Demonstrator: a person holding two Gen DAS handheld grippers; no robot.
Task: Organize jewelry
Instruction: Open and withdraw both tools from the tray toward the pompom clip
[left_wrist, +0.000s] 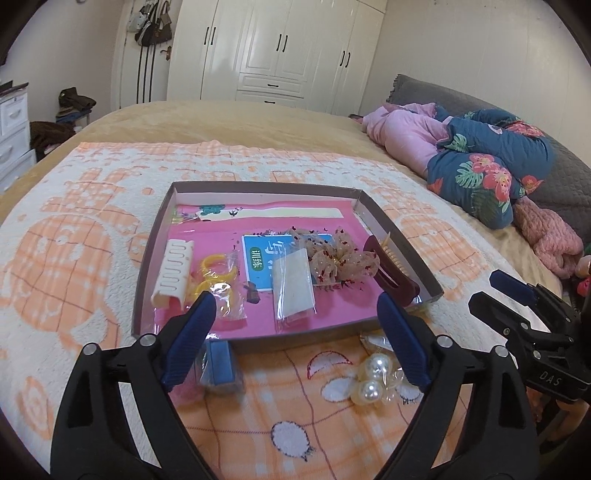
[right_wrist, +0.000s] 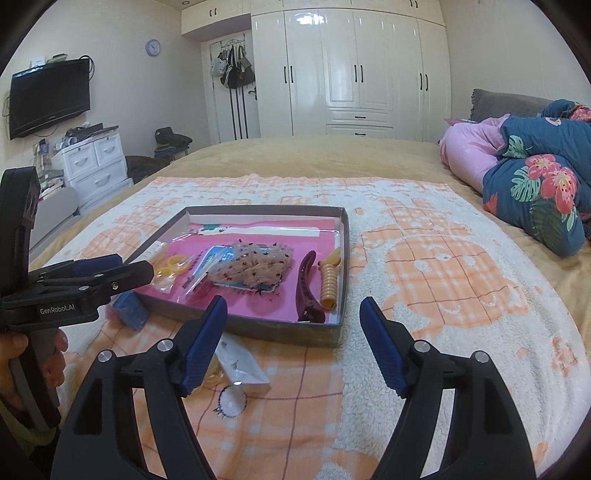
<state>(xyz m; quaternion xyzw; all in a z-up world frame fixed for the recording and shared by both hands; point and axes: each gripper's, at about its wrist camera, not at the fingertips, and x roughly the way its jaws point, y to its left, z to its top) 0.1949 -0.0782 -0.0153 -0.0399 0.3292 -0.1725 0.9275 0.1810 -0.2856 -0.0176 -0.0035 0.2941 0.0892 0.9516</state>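
Note:
A shallow box tray (left_wrist: 266, 186) with a pink floor lies on the bed. It holds a cream hair clip (left_wrist: 173, 273), bagged yellow rings (left_wrist: 216, 273), a lace flower piece (left_wrist: 332, 258) and a maroon hair claw (left_wrist: 391, 273). In front of the tray lie a bagged blue block (left_wrist: 221, 363) and bagged pearl pieces (left_wrist: 373, 376). My left gripper (left_wrist: 295, 301) hovers open over the tray's near edge, holding nothing. My right gripper (right_wrist: 293, 304) stands open and empty before the tray (right_wrist: 266, 208), above a white packet (right_wrist: 242, 363). The left gripper (right_wrist: 133, 266) shows at that view's left.
An orange-and-white towel blanket (left_wrist: 92, 221) covers the bed under everything. A heap of pink and blue floral bedding (left_wrist: 480, 162) lies at the right. White drawers (right_wrist: 96, 162) stand beyond the bed's left edge. A hand (right_wrist: 22, 354) grips the left tool.

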